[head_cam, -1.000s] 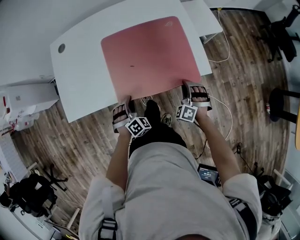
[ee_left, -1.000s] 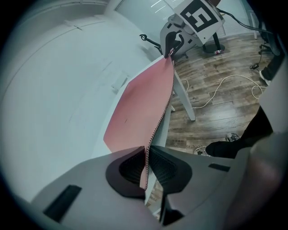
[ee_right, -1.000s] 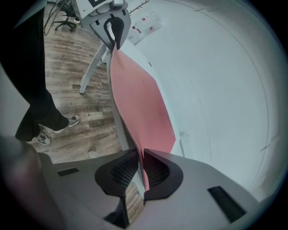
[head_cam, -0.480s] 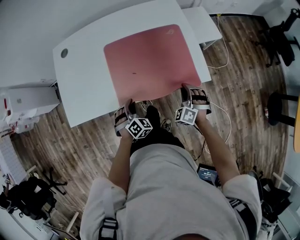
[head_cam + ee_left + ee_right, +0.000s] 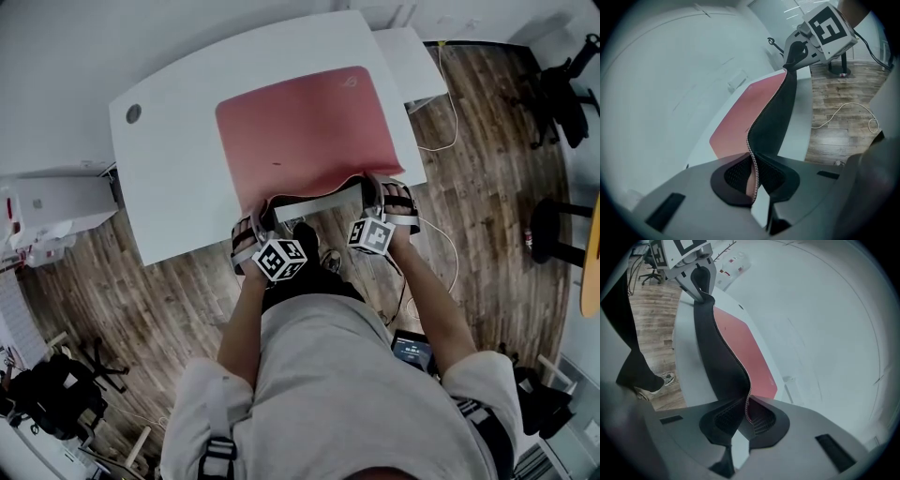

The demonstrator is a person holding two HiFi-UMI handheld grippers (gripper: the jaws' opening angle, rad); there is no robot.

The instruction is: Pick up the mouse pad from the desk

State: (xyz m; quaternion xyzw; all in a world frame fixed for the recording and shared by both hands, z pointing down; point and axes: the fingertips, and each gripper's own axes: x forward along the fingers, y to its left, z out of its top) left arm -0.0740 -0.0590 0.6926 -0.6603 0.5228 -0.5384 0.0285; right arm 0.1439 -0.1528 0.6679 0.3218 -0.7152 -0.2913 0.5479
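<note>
Clamped the left gripper's jaws nearly shut on the stitched near edge of the mouse pad, textured pads pressing it from both sides. Matched that on the other side: closed the right gripper's jaws down just now on the same edge, with the thin mat pinched between them. Held one near corner in each, with nothing to choose between the two hands for nearness. Had that near edge up off the desk already, black underside showing and sagging a little between the two grips. Followed it outward from the fingertips and found it stretching away ahead of both grippers, red top lying flat on the white desk over most of its area, far edge close to the back of the desk. Read the long axis as running side to side, along the line between the two grips and across the jaws, not along them. Looked like a lift only in its first stage. Called for raising both ends together, up and back, to peel the flat far part free; risked a lopsided droop or a slip with one side leading
</note>
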